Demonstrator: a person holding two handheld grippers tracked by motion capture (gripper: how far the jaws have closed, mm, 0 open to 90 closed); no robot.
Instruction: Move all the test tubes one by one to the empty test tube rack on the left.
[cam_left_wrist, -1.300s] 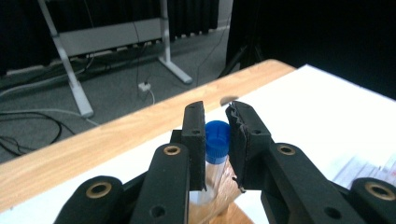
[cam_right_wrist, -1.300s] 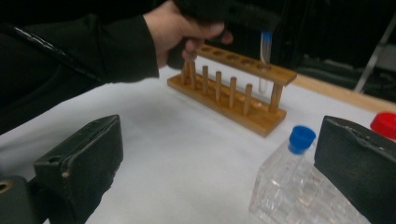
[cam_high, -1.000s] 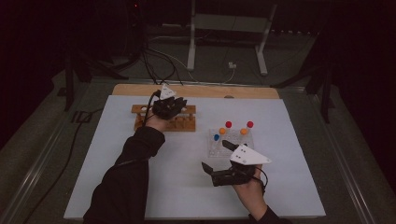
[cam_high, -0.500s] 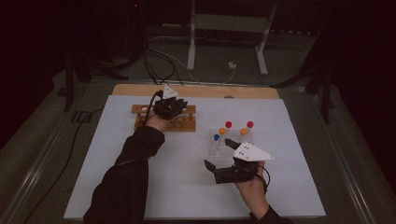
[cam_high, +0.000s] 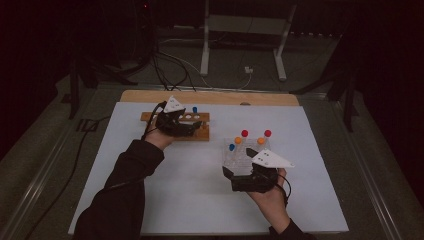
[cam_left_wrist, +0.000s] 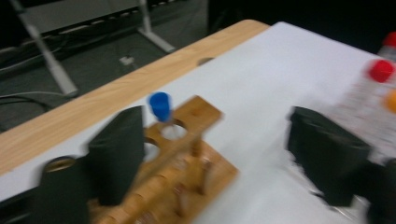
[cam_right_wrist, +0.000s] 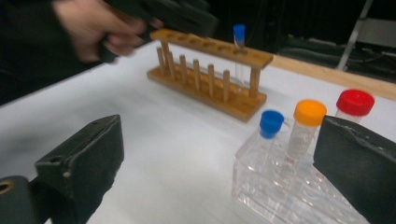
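The blue-capped tube (cam_left_wrist: 160, 114) stands upright in an end hole of the wooden rack (cam_high: 196, 131), free of any grip. The left gripper (cam_high: 192, 125) sits over the rack, just beside the tube; its jaws have just been opening and now stand wide apart with nothing between them. The right gripper (cam_high: 231, 171), well apart from the rack beside the clear stand (cam_high: 240, 157) of capped tubes, is spread wide and holds nothing.
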